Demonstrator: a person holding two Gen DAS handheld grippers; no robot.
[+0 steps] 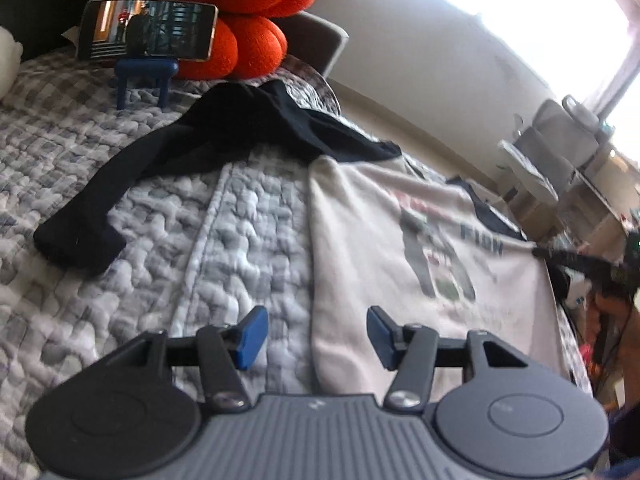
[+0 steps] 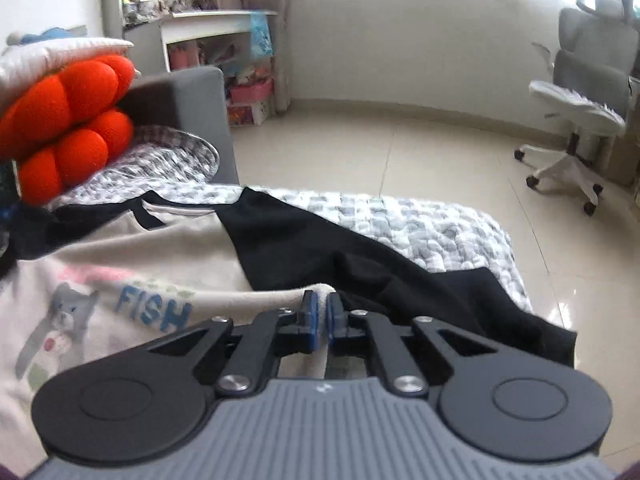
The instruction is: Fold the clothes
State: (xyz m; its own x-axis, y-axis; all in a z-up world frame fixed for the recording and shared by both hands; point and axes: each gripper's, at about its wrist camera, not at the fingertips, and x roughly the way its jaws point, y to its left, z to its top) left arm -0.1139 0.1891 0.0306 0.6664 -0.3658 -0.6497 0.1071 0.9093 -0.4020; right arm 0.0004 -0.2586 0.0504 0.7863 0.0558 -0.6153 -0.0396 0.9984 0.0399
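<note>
Here the shirt [image 1: 420, 248], white with black sleeves and a cat print, lies spread on the quilt [image 1: 120, 184] of the bed, one sleeve [image 1: 132, 184] stretched out over the covers. The left gripper [image 1: 316, 332] hangs over its side edge with fingers wide apart, gripping nothing. The right gripper [image 2: 320, 316] is pinched together on a fold of the shirt's cloth at the other side, near the bed's edge.

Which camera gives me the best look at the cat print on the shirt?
The right wrist view: the cat print sits close, nearly upright, and the word FISH reads clearly beside it. The left wrist view shows the same print from the other side, blurred, with the lettering partly unreadable.
</note>
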